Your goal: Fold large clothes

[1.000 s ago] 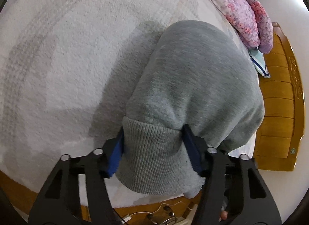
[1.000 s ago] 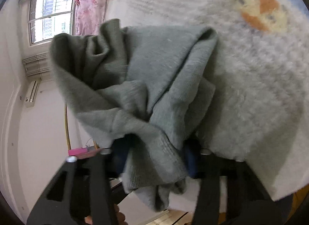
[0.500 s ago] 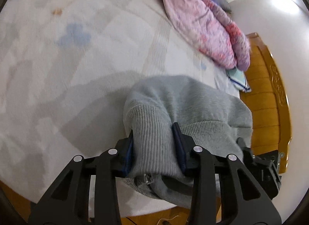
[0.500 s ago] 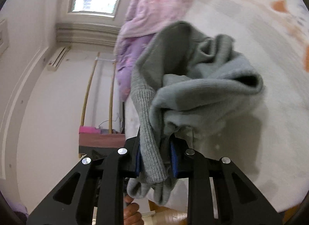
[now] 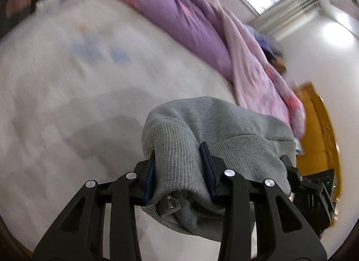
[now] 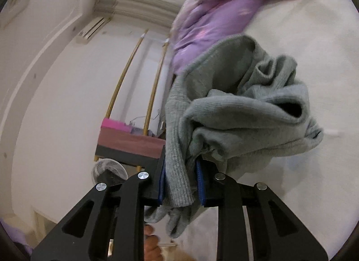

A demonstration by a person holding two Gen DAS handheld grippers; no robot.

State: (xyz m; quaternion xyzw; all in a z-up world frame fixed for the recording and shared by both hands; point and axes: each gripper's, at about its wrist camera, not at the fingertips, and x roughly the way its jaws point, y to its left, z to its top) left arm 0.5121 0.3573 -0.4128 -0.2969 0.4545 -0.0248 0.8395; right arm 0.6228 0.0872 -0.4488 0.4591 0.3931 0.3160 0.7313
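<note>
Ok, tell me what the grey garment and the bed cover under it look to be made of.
Grey garment: soft knit, probably cotton fleece, matte; ribbed band where the fingers clamp it, fuzzy surface above.
Bed cover: pale plush or fleece, matte with faint printed patches; blur leaves the weave unclear.

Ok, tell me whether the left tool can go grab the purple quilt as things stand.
Probably not yet. The left tool is shut on the grey sweater, so its jaws are full. The bed between it and the purple quilt looks bare, so the way seems free once it lets go.
</note>
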